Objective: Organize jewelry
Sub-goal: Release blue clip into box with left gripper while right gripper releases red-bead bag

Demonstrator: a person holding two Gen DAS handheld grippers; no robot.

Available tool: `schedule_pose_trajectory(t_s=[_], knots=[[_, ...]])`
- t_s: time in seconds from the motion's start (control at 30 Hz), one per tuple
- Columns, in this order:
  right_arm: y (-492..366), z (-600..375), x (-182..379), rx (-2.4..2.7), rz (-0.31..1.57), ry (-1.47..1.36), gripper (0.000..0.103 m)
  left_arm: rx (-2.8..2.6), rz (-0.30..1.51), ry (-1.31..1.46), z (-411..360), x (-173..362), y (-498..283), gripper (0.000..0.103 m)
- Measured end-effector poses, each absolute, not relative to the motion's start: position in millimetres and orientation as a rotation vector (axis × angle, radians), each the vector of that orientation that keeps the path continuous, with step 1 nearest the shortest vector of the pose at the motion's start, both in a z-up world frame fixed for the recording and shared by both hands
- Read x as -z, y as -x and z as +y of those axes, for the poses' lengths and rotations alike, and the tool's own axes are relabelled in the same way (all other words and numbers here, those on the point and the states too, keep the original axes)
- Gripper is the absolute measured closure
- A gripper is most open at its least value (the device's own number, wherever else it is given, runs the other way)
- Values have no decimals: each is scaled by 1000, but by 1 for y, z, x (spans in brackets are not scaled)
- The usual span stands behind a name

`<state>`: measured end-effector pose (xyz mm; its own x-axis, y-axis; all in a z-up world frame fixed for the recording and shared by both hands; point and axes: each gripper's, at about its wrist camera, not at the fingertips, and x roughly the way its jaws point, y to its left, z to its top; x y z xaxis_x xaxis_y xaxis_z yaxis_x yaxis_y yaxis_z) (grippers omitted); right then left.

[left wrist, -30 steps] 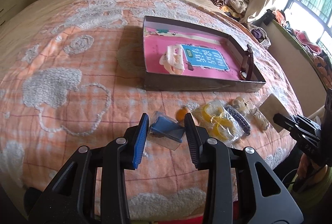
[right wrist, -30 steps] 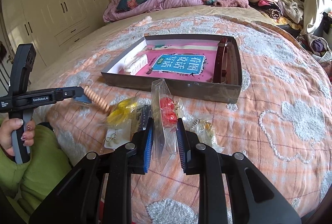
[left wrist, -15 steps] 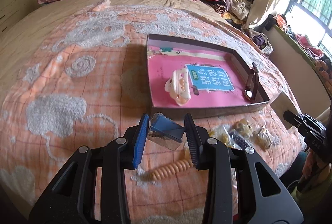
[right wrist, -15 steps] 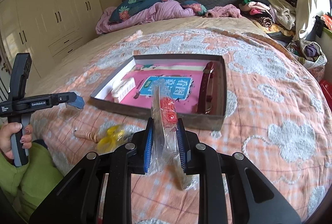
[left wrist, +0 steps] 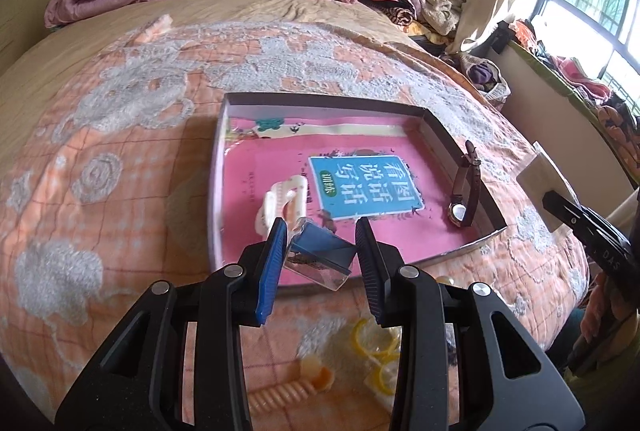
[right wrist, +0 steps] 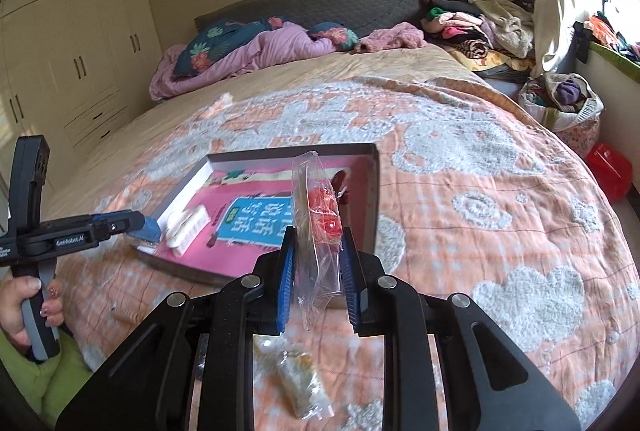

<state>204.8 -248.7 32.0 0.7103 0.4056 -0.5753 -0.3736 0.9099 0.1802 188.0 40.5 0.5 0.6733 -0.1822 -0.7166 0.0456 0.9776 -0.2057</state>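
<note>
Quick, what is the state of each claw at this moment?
Left claw: closed on the blue packet, above the tray.
Right claw: closed on the red packet.

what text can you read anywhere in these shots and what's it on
"看图说话写话" on the blue label of the pink book in the cardboard tray.
"GenRobot.AI" on the left gripper.
"DAS" on the right gripper, partly cut off.
Small green oval on the blue label and fine print on the book cover: too small to read.
</note>
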Motion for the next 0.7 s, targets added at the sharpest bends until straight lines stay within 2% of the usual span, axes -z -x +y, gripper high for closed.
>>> schedule_pose_trajectory(t_s=[0.7], knots=[[-250,-253,5,-289,729,-92,82,152,871,128,4,30,-230,75]])
